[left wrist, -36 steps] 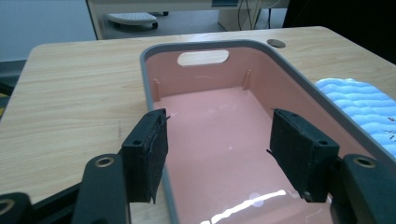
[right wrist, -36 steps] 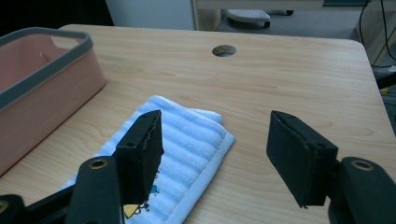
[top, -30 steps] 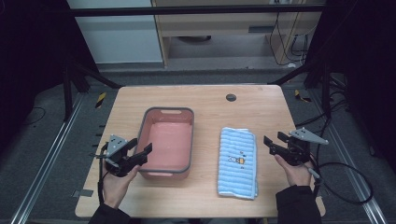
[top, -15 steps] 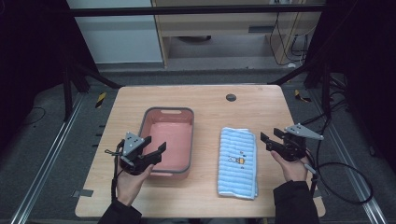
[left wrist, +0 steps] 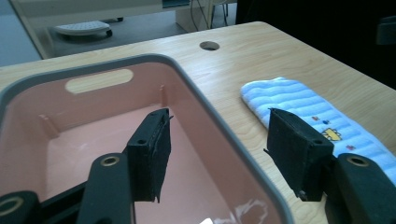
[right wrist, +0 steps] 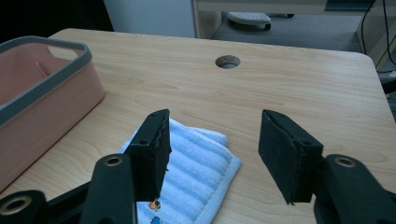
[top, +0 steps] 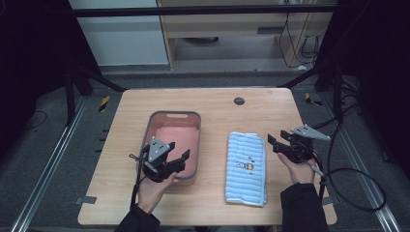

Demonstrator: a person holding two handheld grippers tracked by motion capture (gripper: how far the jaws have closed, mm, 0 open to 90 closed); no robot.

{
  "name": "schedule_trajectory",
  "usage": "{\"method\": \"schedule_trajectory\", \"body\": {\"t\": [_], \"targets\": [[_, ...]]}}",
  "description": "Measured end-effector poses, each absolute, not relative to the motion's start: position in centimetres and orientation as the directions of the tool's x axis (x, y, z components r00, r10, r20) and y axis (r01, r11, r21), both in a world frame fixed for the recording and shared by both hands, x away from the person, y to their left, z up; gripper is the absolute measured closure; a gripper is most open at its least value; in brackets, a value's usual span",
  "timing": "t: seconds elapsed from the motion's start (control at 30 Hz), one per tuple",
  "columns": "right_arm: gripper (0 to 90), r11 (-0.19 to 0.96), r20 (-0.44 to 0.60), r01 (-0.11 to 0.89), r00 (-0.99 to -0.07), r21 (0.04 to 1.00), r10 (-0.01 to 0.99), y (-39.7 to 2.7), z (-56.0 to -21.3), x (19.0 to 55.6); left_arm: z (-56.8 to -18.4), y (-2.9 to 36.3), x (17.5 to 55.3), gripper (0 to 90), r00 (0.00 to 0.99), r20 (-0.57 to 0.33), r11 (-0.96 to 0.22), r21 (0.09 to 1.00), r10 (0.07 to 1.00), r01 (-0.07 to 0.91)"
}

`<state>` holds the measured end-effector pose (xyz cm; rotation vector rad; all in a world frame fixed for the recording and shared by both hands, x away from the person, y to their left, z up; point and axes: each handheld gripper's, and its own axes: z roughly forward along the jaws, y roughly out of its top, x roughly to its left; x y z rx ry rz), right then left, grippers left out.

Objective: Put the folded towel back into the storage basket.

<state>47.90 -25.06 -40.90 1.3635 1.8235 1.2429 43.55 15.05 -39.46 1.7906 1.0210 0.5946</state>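
Observation:
A pink basin with a grey rim (top: 159, 121) stands left of centre on the wooden table, with nothing in it. A folded blue striped towel (top: 246, 169) lies to its right. My left gripper (top: 183, 159) hovers over the basin's near right corner, open, with one jaw above the basin's floor and the other past the rim (left wrist: 201, 93), towards the towel (left wrist: 299, 98). My right gripper (top: 271, 144) hangs just right of the towel and points left at it. Its jaws have just been closing a little but stay open, with nothing between them, above the towel's far corner (right wrist: 196, 163).
A round cable hole (top: 239, 101) sits near the table's far edge. A black cable (top: 348, 179) loops off the right gripper past the table's right edge. Bare wood lies beyond the basin and the towel.
My left gripper has moved right, from beside the basin's left wall to over its near right corner. The right gripper has barely shifted, and its jaws stand slightly narrower.

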Motion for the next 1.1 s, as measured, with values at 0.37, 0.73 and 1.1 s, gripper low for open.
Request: {"method": "schedule_trajectory", "body": {"t": [0.37,0.73,1.1], "targets": [[43.4,0.074,0.087,0.434,-0.340,0.898,0.936,-24.7,-41.1,48.9,-40.0,11.4,43.2,41.2,0.587,-0.041,-0.227,0.898,0.809,0.377],[42.2,0.069,0.095,0.447,-0.335,0.892,0.938,-24.9,-41.8,50.0,-41.1,8.8,42.9,41.6,0.623,-0.046,-0.260,0.883,0.781,0.391],[43.7,0.082,0.090,0.475,-0.328,0.876,0.940,-24.6,-43.1,51.3,-43.0,6.8,42.5,41.2,0.649,-0.063,-0.282,0.866,0.758,0.413]]}}
